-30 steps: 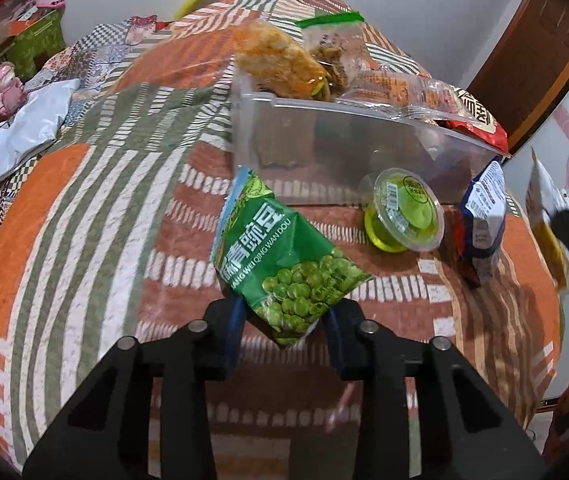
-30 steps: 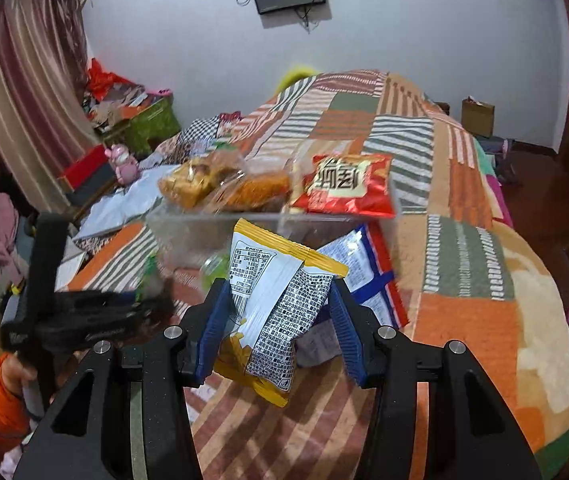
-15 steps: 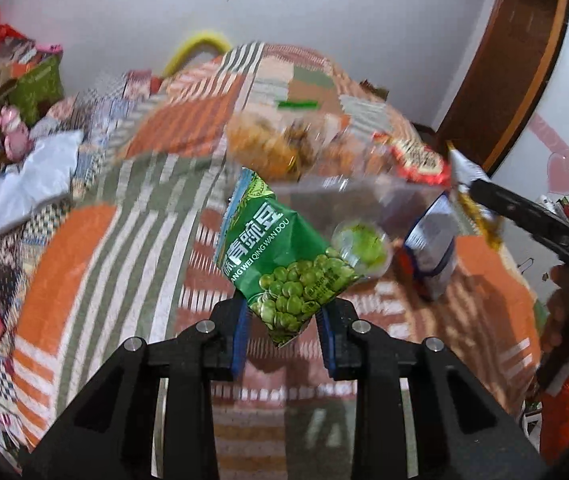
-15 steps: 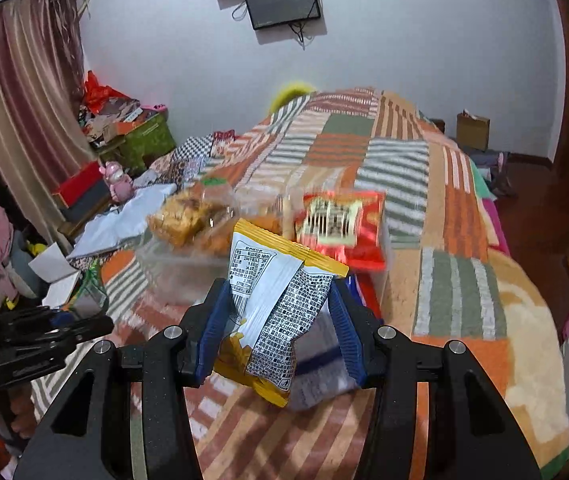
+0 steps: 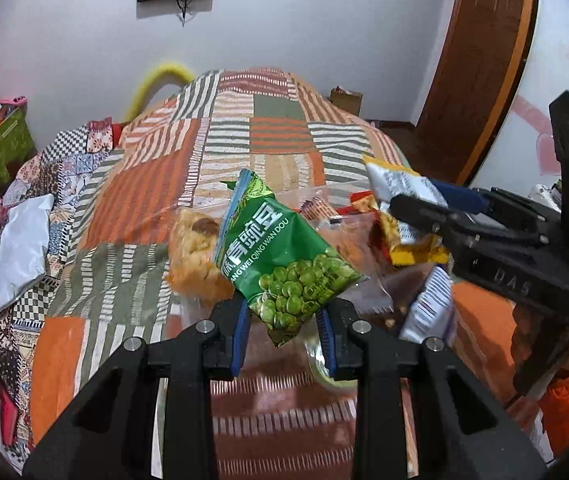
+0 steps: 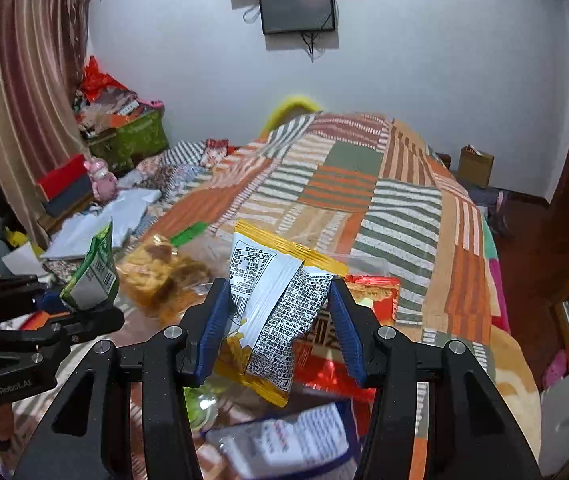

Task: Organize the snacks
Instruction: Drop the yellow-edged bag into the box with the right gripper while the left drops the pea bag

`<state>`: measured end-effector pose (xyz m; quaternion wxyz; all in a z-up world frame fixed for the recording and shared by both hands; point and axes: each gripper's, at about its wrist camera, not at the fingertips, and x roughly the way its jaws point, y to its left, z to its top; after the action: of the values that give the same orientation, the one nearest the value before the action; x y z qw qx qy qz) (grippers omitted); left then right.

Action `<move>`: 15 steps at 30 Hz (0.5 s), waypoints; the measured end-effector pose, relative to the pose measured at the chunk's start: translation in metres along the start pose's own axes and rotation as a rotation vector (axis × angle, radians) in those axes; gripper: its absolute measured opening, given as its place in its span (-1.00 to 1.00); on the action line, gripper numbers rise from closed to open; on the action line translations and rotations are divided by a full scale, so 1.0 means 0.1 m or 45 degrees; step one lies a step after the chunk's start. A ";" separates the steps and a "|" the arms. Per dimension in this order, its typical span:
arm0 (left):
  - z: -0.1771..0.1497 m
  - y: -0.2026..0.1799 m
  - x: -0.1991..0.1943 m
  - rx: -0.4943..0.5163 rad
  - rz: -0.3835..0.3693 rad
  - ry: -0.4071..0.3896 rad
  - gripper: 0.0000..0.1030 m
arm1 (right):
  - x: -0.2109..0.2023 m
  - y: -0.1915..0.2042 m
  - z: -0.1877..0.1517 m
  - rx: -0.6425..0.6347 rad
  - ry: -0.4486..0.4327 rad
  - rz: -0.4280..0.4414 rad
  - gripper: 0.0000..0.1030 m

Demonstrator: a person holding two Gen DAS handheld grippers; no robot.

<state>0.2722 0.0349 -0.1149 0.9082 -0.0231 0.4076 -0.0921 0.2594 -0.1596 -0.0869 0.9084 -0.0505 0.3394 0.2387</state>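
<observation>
While a green pea packet (image 5: 284,256) is clamped in the left tool (image 5: 284,330), the yellow-edged packet (image 6: 272,304) is clamped in the right tool (image 6: 274,328) above the clear bin (image 6: 364,262).

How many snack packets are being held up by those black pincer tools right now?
2. The green pea packet is clamped in the left gripper; the yellow-and-white packet is clamped in the right gripper. More snacks lie below, partly hidden.

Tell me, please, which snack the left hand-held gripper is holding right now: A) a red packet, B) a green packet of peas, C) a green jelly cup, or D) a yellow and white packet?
B: the left hand-held gripper is clamped on the green packet of peas.
</observation>
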 end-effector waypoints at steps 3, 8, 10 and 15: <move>0.04 0.02 0.14 -0.019 -0.010 0.029 -0.40 | 0.16 -0.01 -0.04 -0.011 0.054 -0.008 -0.08; 0.04 -0.01 0.30 -0.006 -0.015 0.081 -0.40 | 0.16 0.00 -0.08 -0.024 0.078 -0.015 0.01; 0.04 -0.01 0.30 -0.009 -0.009 0.079 -0.35 | 0.12 0.01 -0.06 -0.032 0.079 -0.017 0.20; 0.05 0.02 0.21 -0.033 -0.026 0.062 -0.14 | -0.01 0.02 -0.04 -0.047 0.044 -0.027 0.35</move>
<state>0.2901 0.0327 -0.1273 0.8966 -0.0370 0.4306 -0.0966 0.2551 -0.1590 -0.0887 0.9038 -0.0752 0.3502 0.2344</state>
